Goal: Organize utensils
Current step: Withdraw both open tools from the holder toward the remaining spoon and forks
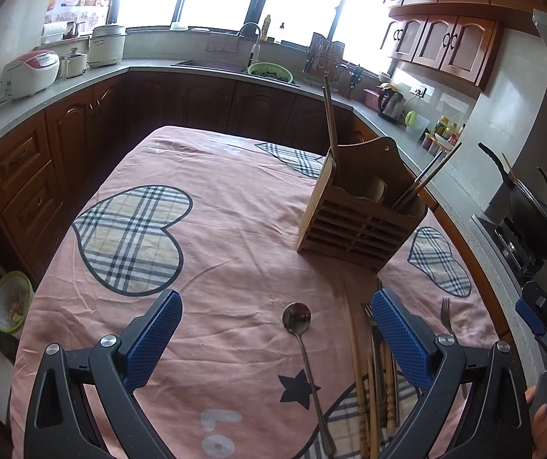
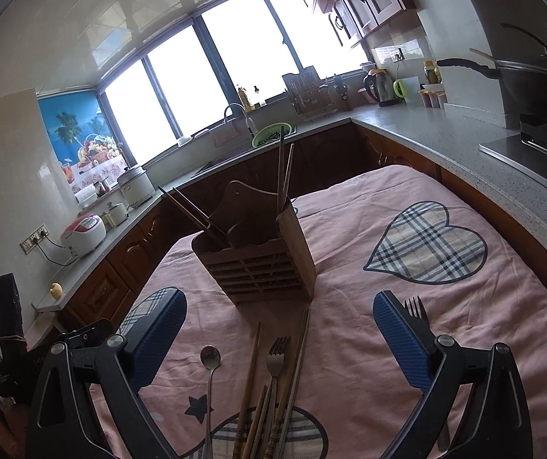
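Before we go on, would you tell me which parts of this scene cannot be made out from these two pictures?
- Holder contents: its slatted walls hide the lower ends in both views.
- Utensil pile: handle ends cut off by the bottom edge, right wrist view.
- Lone fork: handle hidden behind the right gripper finger.
- Spoon: handle end runs off the bottom edge, left wrist view.

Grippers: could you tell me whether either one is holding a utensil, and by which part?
Neither: the left gripper and right gripper are open and empty above the spoon.
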`<state>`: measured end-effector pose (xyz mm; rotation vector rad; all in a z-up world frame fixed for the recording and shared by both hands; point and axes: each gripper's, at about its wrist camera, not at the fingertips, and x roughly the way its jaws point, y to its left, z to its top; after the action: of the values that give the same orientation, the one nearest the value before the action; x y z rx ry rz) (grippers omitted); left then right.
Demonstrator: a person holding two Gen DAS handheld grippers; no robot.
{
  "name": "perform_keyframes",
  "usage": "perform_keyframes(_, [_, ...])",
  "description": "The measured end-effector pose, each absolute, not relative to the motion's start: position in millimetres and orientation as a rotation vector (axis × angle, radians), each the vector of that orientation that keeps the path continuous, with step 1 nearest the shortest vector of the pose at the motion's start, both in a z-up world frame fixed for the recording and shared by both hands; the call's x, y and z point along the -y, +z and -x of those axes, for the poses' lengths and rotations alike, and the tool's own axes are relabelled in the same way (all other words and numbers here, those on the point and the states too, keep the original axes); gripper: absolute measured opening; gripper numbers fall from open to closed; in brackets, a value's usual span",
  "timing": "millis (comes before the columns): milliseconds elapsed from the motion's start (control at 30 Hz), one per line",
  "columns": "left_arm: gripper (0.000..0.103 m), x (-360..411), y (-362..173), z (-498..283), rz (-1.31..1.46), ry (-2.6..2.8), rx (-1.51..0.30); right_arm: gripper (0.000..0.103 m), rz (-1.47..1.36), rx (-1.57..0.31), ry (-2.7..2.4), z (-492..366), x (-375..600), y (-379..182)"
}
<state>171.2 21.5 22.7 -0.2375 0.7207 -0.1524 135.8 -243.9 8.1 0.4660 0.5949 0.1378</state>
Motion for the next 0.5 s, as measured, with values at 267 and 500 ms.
perform_keyframes(267, [0.101,-5,14,-183,0.203,-0.163,-0.759,0.099,-0.472,-0.630,0.116,-141,248,-5])
perform_keyframes(500, [0.100,9,5,-198,0.165,-0.164,-0.787,0.099,-0.469,-0.651,0.110,-148,250,-14])
